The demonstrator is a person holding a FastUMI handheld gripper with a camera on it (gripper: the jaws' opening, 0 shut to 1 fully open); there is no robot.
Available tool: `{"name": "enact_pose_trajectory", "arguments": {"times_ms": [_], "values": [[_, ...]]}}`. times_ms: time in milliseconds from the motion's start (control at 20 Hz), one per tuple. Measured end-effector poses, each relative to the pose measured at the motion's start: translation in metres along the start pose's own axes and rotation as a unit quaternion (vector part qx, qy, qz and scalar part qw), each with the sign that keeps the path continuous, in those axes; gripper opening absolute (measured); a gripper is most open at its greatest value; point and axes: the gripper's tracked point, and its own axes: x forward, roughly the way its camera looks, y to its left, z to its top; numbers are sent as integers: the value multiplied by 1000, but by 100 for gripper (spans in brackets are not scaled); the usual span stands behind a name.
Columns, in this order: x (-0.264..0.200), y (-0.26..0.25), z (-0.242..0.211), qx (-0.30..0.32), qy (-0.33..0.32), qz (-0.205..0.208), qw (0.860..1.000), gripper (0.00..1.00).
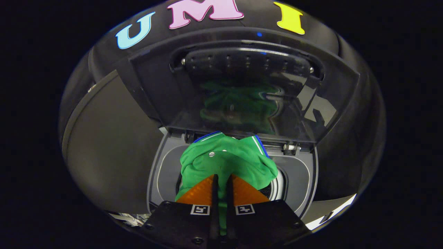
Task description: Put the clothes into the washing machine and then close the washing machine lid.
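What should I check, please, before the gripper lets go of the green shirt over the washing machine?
1. Lid raised, clear of the opening: ok.
2. Gripper shut on green shirt, cloth pinched between both fingers: ok.
3. Shirt above the drum opening: ok; it hangs just ahead of the fingers, over the hole.
4. Cloth fully inside the rim: cannot tell; the collar end reaches toward the lid hinge.
5. Drum free of other items: cannot tell; the shirt covers it.
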Motion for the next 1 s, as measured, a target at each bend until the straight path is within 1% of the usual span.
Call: {"name": "enact_pose_trajectory", "arguments": {"times_ms": [200, 300, 450, 650, 750, 800, 900, 950, 1000], "values": [[22, -6, -27, -13, 30, -13, 999, 12], [32, -7, -34, -3, 36, -12, 999, 12], [43, -15, -42, 12, 51, -21, 998, 12], [52, -16, -48, 43, 62, -14, 997, 14], [51, -11, -43, 74, 56, 5, 996, 24], [49, -9, -39, 89, 51, 11, 995, 33], [57, -9, -33, 94, 37, 10, 995, 66], [65, -11, -39, 88, 30, 5, 996, 83], [50, -14, -28, 81, 18, -4, 997, 99]]}}
